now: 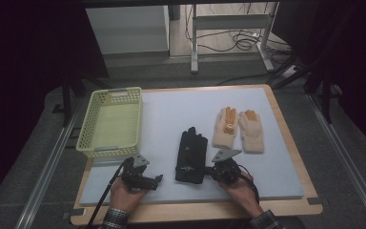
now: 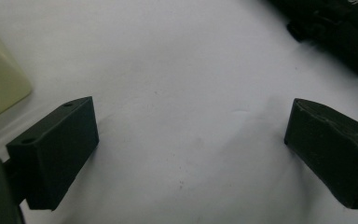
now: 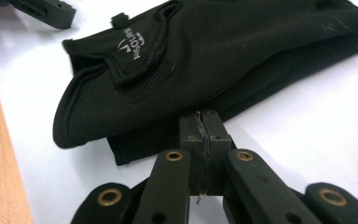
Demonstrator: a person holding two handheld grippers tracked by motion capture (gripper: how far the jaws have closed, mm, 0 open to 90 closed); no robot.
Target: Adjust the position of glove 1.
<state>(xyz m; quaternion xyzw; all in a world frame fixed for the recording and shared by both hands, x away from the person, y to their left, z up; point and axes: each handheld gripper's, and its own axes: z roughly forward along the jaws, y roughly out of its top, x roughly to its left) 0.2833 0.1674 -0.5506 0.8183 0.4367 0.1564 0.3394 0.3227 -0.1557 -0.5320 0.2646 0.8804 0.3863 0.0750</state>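
Right gripper view: the right claw has its jaws pressed together at the cuff edge of the black gloves. Whether fabric is pinched between them I cannot tell. The gloves lie directly ahead of this claw, stacked, their long axis running away from it toward the fingertips. In the high view the left claw sits just beside the gloves' other flank, jaws wide apart over bare worktop. The right claw is the nearer, touching the cuff.
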